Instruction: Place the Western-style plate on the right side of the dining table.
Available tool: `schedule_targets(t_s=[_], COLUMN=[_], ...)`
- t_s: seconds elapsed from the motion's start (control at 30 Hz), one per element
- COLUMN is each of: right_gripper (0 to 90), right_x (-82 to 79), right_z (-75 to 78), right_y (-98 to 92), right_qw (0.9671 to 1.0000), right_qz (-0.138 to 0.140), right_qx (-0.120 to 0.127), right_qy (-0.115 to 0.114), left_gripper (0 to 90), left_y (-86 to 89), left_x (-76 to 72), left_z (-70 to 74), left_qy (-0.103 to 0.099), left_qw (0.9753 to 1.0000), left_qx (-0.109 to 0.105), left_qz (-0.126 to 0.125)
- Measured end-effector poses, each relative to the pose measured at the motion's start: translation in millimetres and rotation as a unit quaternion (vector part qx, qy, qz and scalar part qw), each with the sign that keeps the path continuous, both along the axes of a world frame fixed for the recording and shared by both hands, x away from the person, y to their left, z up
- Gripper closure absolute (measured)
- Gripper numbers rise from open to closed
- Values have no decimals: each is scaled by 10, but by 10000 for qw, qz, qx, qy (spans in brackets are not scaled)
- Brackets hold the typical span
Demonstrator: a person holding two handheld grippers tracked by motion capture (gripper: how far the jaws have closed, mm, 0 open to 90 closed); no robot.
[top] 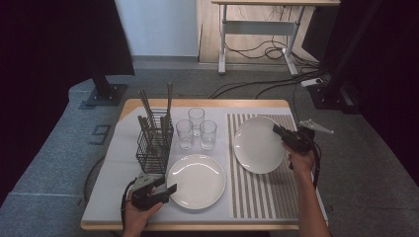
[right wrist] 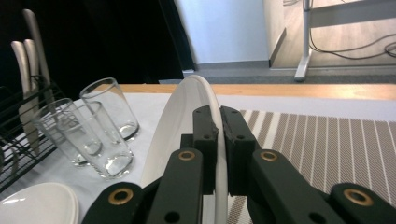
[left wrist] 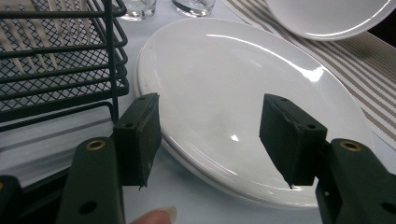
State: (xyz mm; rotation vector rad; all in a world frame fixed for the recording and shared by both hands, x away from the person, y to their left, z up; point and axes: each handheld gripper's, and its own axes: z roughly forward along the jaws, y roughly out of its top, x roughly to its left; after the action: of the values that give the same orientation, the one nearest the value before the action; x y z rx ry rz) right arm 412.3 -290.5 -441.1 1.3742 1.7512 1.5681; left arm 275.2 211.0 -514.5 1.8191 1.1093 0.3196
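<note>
Apparently right gripper (right wrist: 218, 154) on tilted plate (right wrist: 175, 121)

Two glossy white plates: one (top: 196, 180) at 6 o'clock, one (top: 258, 144) tilted at 3 o'clock over a mat (top: 257, 190) striped beige and white. Clear colourless glasses (top: 197, 129) at 12 o'clock. Black wire-mesh basket (top: 154, 143) at 9 o'clock, pale cream handles (top: 146, 106) sticking up from it. White cloth (top: 118, 168) over a light wood counter (top: 197, 103). Matte black on left claw (left wrist: 210, 135) and right claw (right wrist: 218, 144), brass-coloured rivets.
</note>
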Motion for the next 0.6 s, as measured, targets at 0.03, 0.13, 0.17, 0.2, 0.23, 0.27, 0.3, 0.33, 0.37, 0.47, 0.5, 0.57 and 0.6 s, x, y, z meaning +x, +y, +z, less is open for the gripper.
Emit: schedule_targets(t_s=[0.03, 0.13, 0.17, 0.2, 0.23, 0.27, 0.3, 0.33, 0.37, 0.47, 0.5, 0.57, 0.6], right_gripper=[857, 857, 857, 857, 857, 857, 857, 858, 858, 858, 858, 858, 860], right_x=[6, 19, 21, 21, 20, 20, 19, 19, 19, 35, 40, 44, 48], right_z=[-17, -53, -56, -55, -50, -50, -45, -42, -42, -60, -65, -68, -71], right_y=[-9, -30, -33, -34, -31, -31, -25, -16, -16, -5, -6, -10, -10], right_qw=[10000, 9999, 9999, 10000, 10000, 10000, 10000, 10000, 10000, 10000, 9999, 9999, 9999], right_qz=[-17, -38, -37, -26, -26, -26, -21, -11, -11, -28, -35, -33, -46], right_qx=[-10, -35, -24, -10, -16, -16, -1, 7, 7, -38, -31, -25, -37], right_qy=[19, 87, 94, 88, 75, 75, 58, 46, 46, 87, 92, 105, 112], left_gripper=[386, 386, 385, 385, 386, 386, 386, 386, 386, 385, 385, 385, 385], left_y=[-2, -7, -9, -12, -13, -13, -13, -12, -12, -8, -8, -8, -7], left_x=[0, 2, 3, 3, 3, 3, 3, 3, 3, 3, 3, 3, 3], left_z=[-1, -5, -7, -10, -11, -11, -11, -11, -11, -11, -10, -10, -10], left_qy=[4, 13, 18, 23, 24, 24, 25, 26, 26, 26, 26, 27, 29], left_qw=[10000, 10000, 10000, 10000, 10000, 10000, 10000, 10000, 10000, 10000, 10000, 10000, 10000], left_qx=[2, 8, 14, 15, 15, 15, 15, 15, 15, 11, 9, 5, 6], left_qz=[-5, -10, -12, -15, -16, -16, -16, -17, -17, -19, -18, -19, -20])
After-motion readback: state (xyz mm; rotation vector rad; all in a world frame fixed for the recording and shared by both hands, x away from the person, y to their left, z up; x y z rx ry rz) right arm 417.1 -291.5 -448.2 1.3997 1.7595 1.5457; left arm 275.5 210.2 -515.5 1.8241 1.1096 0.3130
